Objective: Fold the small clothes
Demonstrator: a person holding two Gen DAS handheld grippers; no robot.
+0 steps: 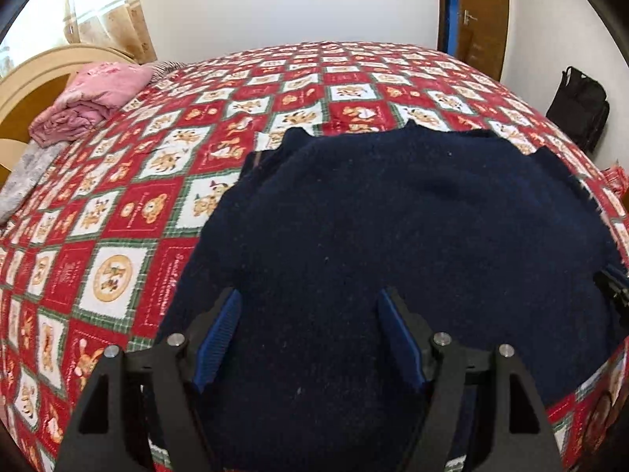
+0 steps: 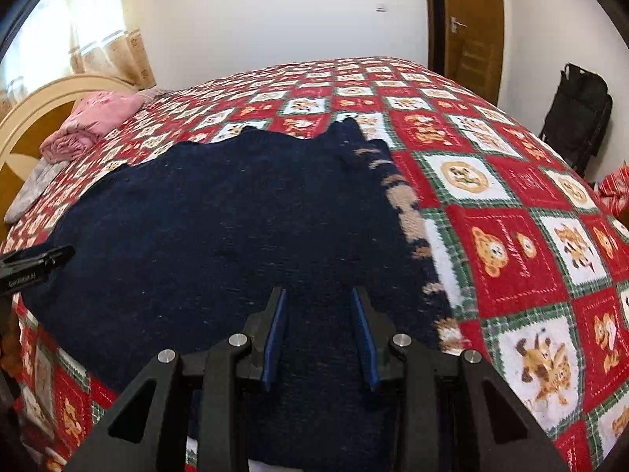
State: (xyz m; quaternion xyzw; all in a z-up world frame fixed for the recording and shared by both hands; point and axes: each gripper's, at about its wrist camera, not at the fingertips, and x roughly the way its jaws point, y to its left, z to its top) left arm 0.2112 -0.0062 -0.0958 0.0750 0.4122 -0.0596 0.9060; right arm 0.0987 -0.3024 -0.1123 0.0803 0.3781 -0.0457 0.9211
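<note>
You are getting ready to make a fold, I think. The dark blue sweater point(image 1: 393, 244) is lying spread out flat on the red teddy-bear quilt point(image 1: 118, 204), and no fold is showing yet.

Your left gripper point(image 1: 310, 295) is hanging over the near part of the sweater, with its 2 fingers spread wide and nothing between them. Your right gripper point(image 2: 319, 293) is hanging over the near part too, closer to the edge with the tan pattern point(image 2: 405, 200). Its fingers are apart as well, and they are holding nothing.

The sweater is lying right under and in front of both grippers, reaching away toward the far side of the bed.

Next, I think you are needing to go down to the near edge, pinch it with both grippers, and lift it over evenly.
</note>
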